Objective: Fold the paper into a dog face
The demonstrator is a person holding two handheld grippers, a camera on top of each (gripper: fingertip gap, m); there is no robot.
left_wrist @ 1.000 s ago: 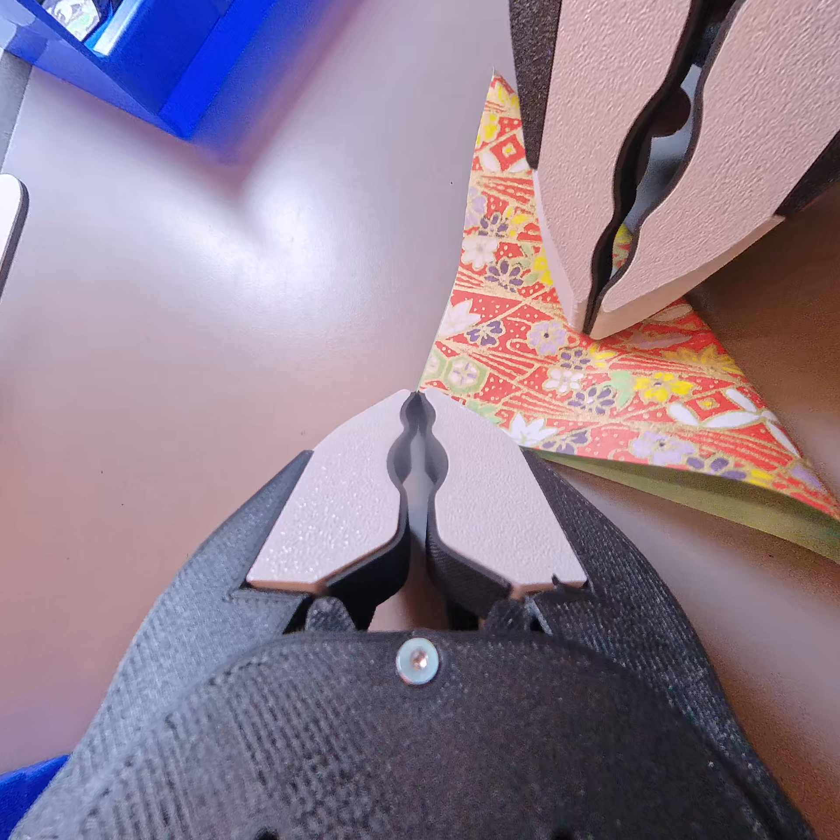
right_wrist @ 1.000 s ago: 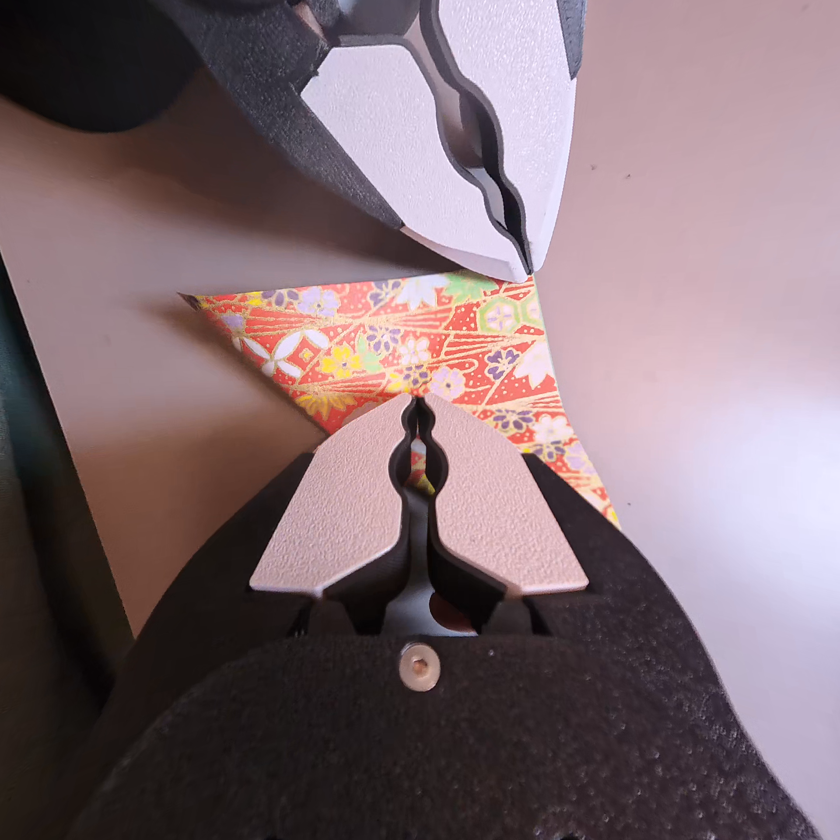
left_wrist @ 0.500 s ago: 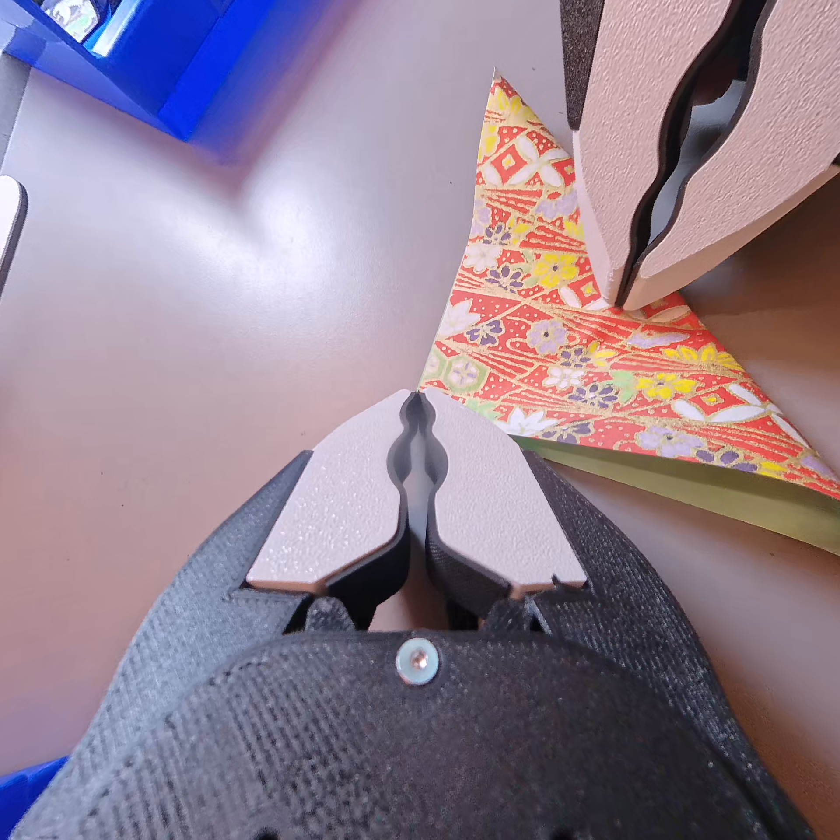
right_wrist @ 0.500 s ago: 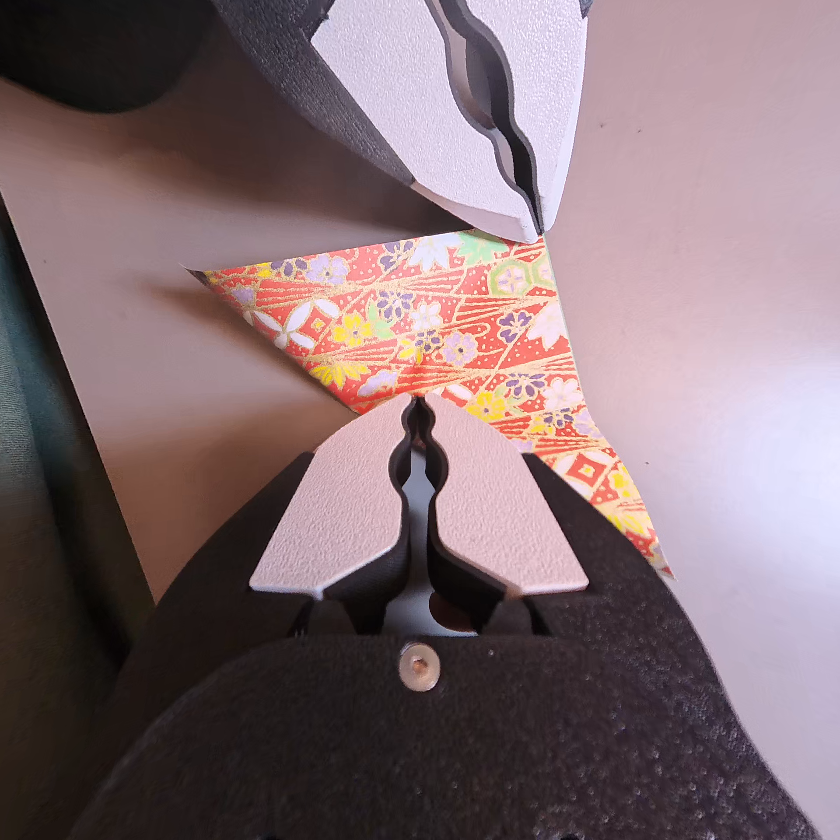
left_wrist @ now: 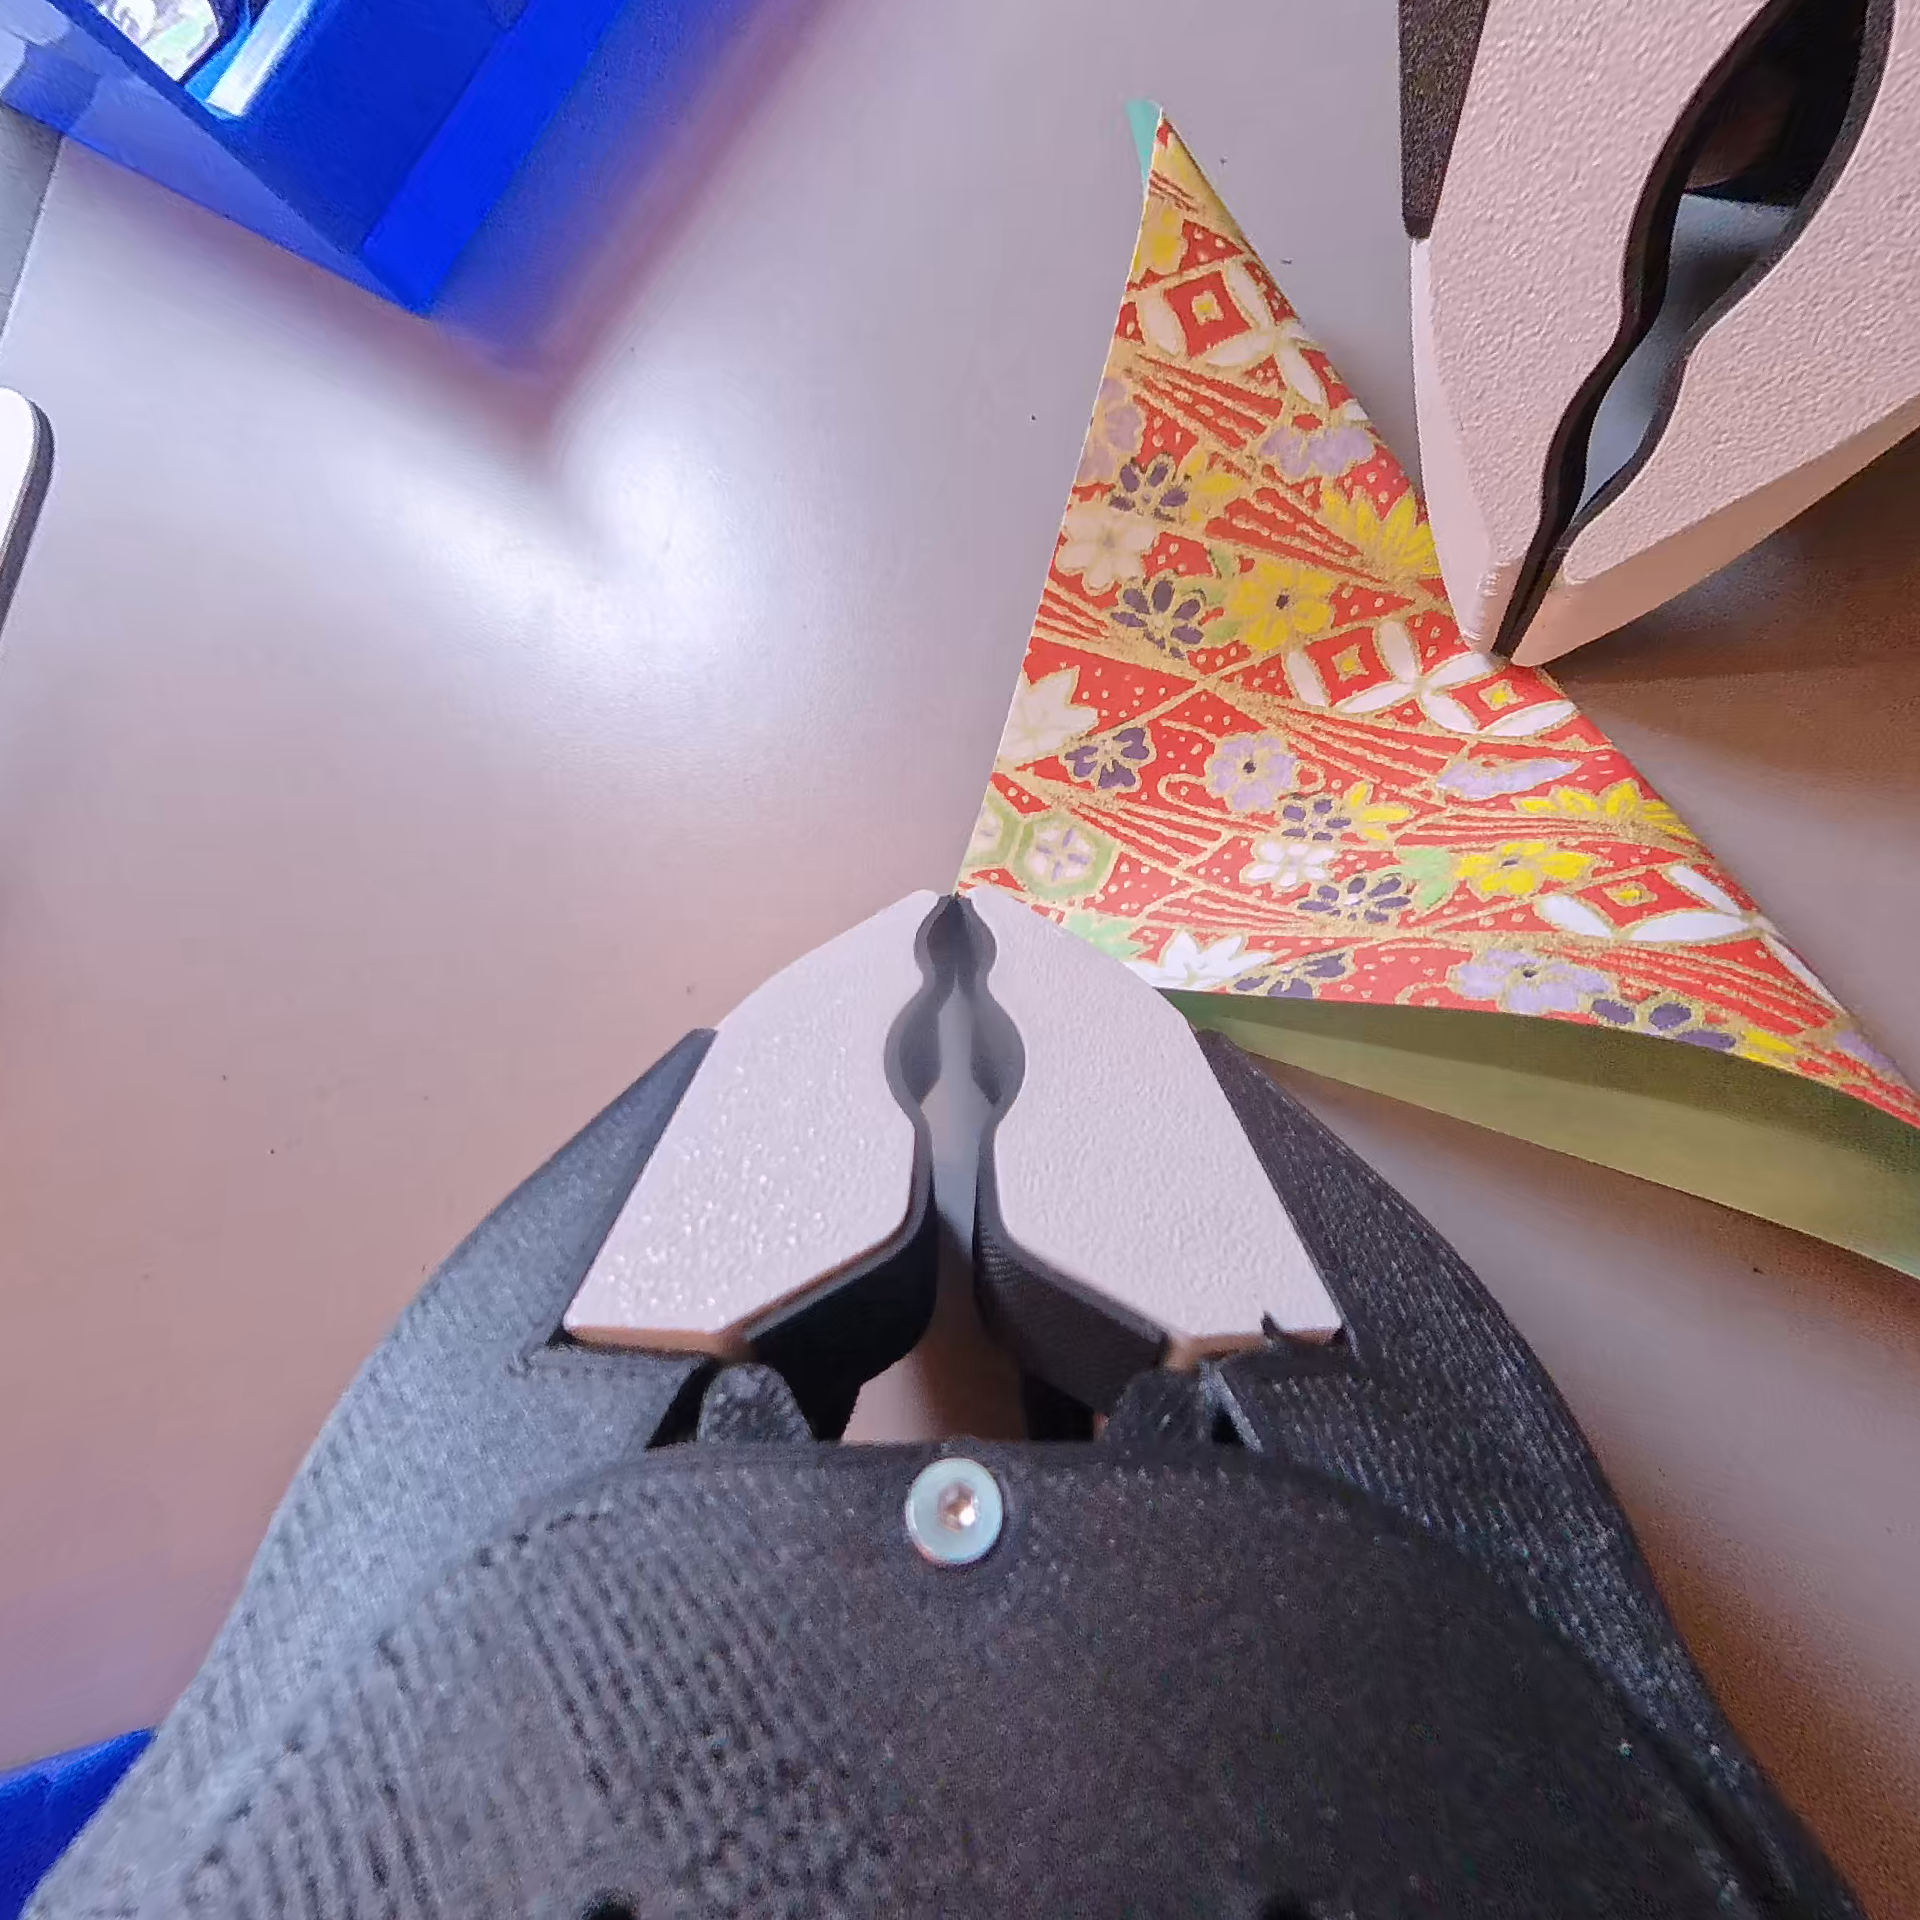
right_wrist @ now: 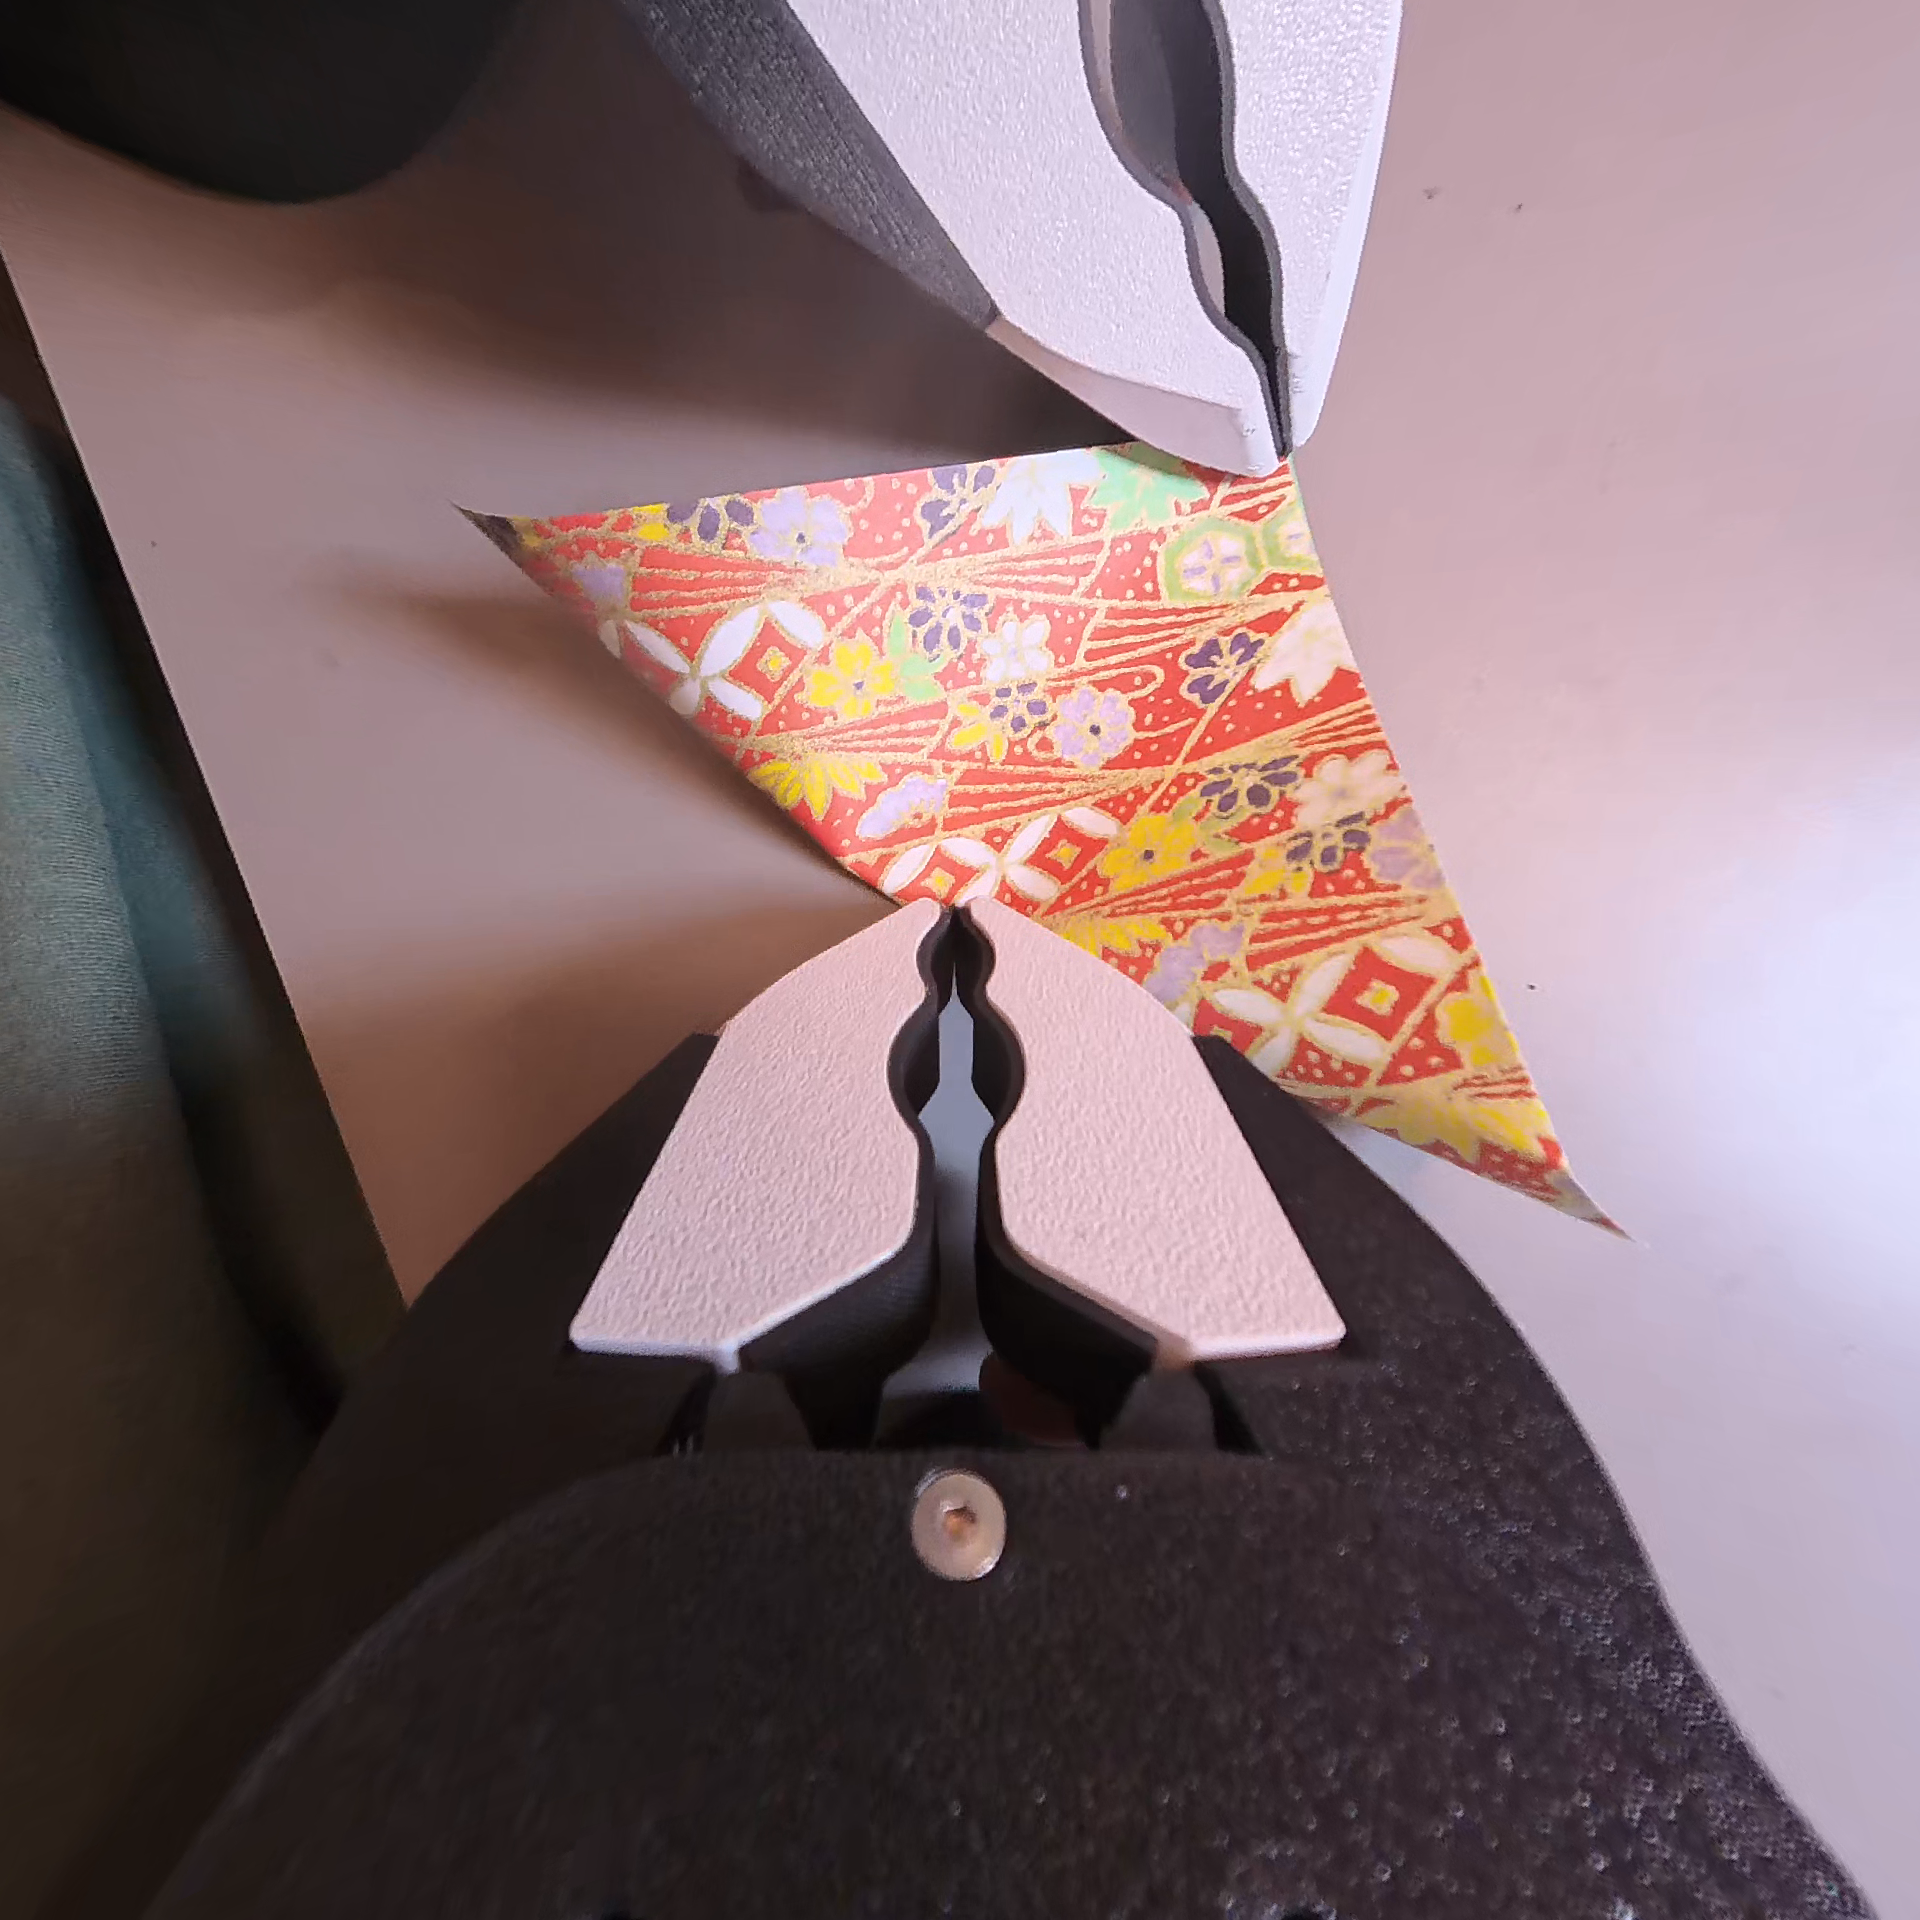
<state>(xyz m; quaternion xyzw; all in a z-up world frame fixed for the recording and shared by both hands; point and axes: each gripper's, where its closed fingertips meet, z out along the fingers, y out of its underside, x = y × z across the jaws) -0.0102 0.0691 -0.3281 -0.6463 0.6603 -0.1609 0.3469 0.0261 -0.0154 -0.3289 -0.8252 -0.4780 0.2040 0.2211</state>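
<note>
The paper [left_wrist: 1247, 748] is folded into a triangle, with a red and gold floral side up and a pale green underside, and lies on the grey table [left_wrist: 416, 831]. One edge lifts a little at the right in the left wrist view. My left gripper [left_wrist: 954, 904] is shut, with its tip at one corner of the triangle. It also shows in the right wrist view [right_wrist: 1273, 436]. My right gripper [right_wrist: 954, 914] is shut, with its tip at the middle of the paper's [right_wrist: 1091, 727] near long edge. It also shows in the left wrist view [left_wrist: 1501, 644]. Neither gripper holds the paper.
A blue bin [left_wrist: 364, 135] stands at the far left of the table. A white-edged object [left_wrist: 16, 488] shows at the left border. Another blue item [left_wrist: 62, 1766] lies low at the left. Dark green fabric [right_wrist: 83, 935] lies beyond the table edge. Across from one pair of fingers to the other is roughly 10 cm.
My right gripper has slid back across the paper, from its middle to its edge. The left gripper has stayed at the corner.
</note>
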